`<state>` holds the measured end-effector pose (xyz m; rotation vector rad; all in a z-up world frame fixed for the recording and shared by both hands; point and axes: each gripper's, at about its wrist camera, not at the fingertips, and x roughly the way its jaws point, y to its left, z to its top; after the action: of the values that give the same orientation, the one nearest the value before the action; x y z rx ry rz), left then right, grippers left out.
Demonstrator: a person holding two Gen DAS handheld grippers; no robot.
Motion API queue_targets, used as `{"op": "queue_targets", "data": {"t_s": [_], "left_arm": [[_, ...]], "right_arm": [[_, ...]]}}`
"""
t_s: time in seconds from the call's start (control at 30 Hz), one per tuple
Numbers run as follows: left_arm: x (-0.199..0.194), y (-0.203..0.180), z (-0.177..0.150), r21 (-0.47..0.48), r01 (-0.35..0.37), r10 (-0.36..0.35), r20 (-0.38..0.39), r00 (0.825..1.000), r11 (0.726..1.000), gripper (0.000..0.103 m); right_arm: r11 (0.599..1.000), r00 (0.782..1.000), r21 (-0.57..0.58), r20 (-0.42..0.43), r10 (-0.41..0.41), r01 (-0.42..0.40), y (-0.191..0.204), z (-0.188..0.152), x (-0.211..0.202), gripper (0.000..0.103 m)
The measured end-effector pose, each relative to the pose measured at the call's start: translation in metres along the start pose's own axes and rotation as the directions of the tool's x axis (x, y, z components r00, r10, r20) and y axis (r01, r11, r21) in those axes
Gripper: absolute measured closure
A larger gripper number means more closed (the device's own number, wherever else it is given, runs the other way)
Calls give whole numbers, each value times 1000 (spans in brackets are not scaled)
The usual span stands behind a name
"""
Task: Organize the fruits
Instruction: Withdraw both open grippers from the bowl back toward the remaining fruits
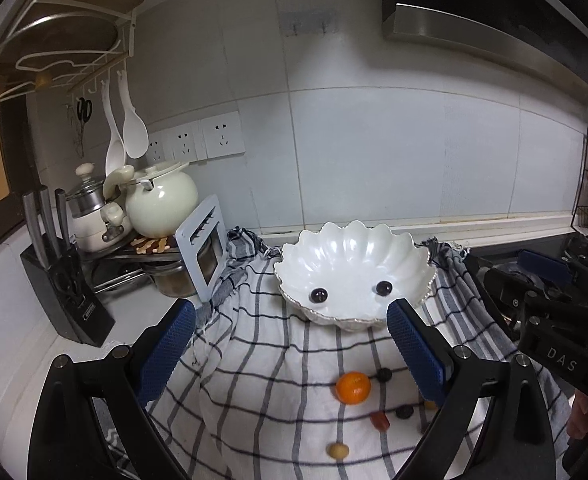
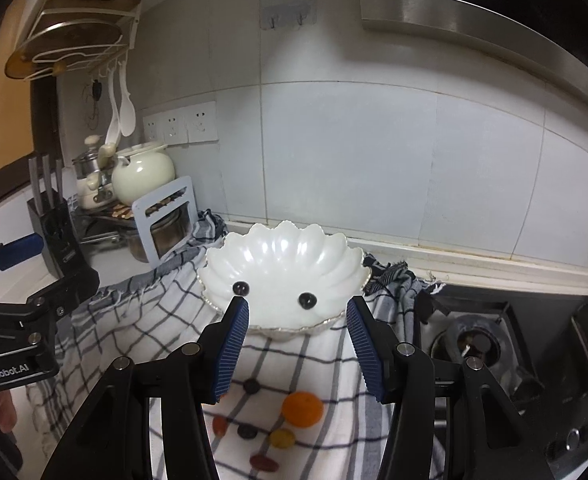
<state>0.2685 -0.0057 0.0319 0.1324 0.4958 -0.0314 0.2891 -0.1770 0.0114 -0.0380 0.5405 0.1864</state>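
**Ana:** Both grippers hang wide apart with nothing between the pads, yes? The left gripper (image 1: 292, 350) and the right gripper (image 2: 297, 346) each frame the same patch of checked cloth (image 1: 254, 344).

**Ben:** Yes, both are empty. The loose fruit lies on the cloth, below and in front of their tips, on the near side of the white scalloped bowl (image 1: 353, 268). The small orange (image 2: 302, 409) sits almost midway between the right gripper's fingers, a little low. From the left gripper it lies right of centre (image 1: 353, 388).

**Ana:** So the right one is nearer?

**Ben:** I'd judge it better lined up: a short drop down. The orange is round, so no axis to match.

**Ana:** And the bowl?

**Ben:** Two dark berries (image 1: 319, 295) (image 1: 383, 288) lie in it, well apart. Around the orange lie more dark, reddish and yellowish pieces.
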Motion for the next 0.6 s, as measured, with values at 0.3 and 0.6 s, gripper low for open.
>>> {"op": "queue_targets", "data": {"t_s": [0.3, 0.6], "left_arm": [[-18, -5, -27, 19, 22, -22, -22, 1000, 1000, 5], [-12, -9, -59, 21, 74, -72, -94, 993, 997, 5]], "right_arm": [[1000, 1000, -3, 7, -17, 17, 4, -23, -21, 50], [1000, 998, -21, -58, -10, 9, 7, -51, -19, 50]]}}
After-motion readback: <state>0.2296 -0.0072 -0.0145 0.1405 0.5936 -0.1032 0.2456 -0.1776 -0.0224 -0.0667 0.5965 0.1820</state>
